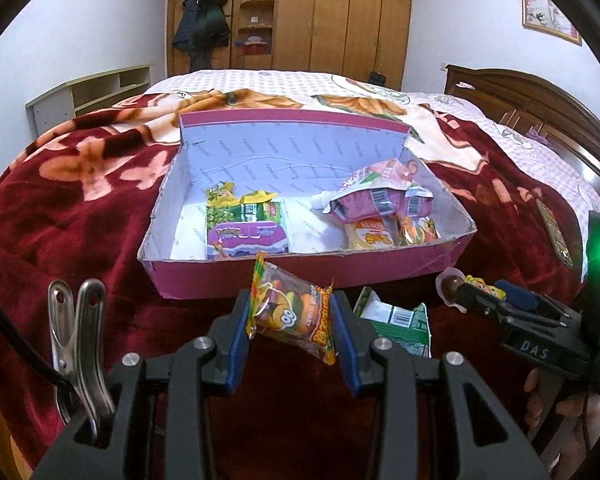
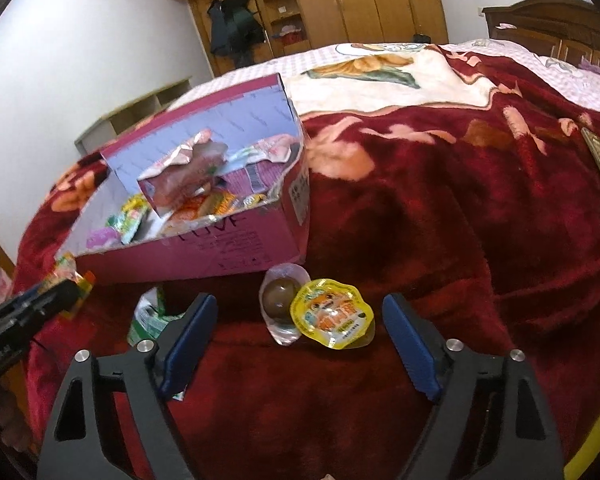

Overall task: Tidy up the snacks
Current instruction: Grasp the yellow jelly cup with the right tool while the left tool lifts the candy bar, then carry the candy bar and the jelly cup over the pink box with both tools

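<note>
Blue pads of our left gripper (image 1: 292,320) pinch a gummy packet (image 1: 290,314) just short of the pink box (image 1: 300,280) at twelve o'clock. Our right gripper (image 2: 296,344) stands wide, touching nothing, over the yellow jelly cup (image 2: 332,314) and clear-wrapped brown ball (image 2: 280,300) on the red blanket (image 2: 440,240).

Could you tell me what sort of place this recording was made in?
Most likely a home bedroom: a bed under a red floral blanket, a wooden wardrobe with coats hung on it, and a carved headboard.
</note>
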Tool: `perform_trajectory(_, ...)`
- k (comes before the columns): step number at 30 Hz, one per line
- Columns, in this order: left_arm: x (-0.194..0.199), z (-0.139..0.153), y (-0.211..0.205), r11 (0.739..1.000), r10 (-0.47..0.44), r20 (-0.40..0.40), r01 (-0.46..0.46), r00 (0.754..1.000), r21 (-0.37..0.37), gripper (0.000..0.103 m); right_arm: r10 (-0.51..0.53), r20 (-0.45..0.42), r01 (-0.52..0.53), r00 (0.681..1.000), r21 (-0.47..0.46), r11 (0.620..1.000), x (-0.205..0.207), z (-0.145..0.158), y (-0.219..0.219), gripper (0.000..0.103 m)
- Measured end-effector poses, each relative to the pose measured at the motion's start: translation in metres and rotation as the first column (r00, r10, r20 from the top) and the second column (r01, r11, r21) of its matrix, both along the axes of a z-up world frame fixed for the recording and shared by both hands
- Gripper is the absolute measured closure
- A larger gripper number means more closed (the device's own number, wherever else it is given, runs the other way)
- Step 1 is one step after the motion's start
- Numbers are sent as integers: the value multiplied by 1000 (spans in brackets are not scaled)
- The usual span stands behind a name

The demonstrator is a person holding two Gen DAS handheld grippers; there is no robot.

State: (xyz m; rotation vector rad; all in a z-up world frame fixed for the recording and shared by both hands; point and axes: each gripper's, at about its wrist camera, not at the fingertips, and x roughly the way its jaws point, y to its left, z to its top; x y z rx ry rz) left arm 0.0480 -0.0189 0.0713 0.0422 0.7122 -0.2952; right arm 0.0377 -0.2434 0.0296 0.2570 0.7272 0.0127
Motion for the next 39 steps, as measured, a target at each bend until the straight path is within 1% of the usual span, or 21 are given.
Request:
perform_trajectory(2, 0, 0, 0, 1000, -2, 0, 2, 1000, -1, 63, 1, -16, -2, 1000, -35, 999, 0, -2, 0, 26)
perform_trajectory(4, 0, 0, 1, 1000, 1, 0, -1, 1000, -5, 63, -12, -36, 10, 999, -59, 998, 2, -5, -1, 40)
perform_trajectory(5, 1, 0, 1, 1000, 2, -1, -2, 1000, -6, 63, -20, -44, 17, 999, -66, 998, 3, -6, -2, 43)
perform_trajectory(7, 1, -1, 2, 1000, 6, -1, -6, 1000, -8, 63, -27, -46, 24, 999, -57, 998, 4, -8, -6, 53)
perform_trajectory(8, 1, -1, 2, 1000, 8, -1, -8, 1000, -9, 63, -29, -44, 27, 999, -53, 998, 3, -8, -8, 55)
perform_trajectory(9, 1, -1, 2, 1000, 8, -1, -8, 1000, -10, 63, -32, -41, 29, 999, -49, 998, 3, -8, -9, 61)
perform_trajectory(16, 1, 0, 4, 1000, 13, -1, -13, 1000, -15, 63, -24, -1, 24, 1000, -24, 999, -4, -3, -11, 62)
perform_trajectory(20, 1, 1, 5, 1000, 16, 0, -16, 1000, -21, 63, -17, 34, 18, 999, -33, 999, -9, 4, -7, 62)
perform_trajectory(27, 1, 8, 8, 999, 21, 7, -21, 1000, -49, 63, 4, 79, -3, 997, -16, 1000, -16, 16, -1, 62)
perform_trajectory(33, 6, 21, 6, 998, 20, 38, -18, 999, -66, 63, 10, 126, -9, 992, -11, 1000, -23, 26, 4, 62)
perform_trajectory(39, 19, 35, -1, 999, 33, 95, -29, 995, -44, 63, 13, 143, -13, 990, -1, 1000, -25, 31, 5, 62)
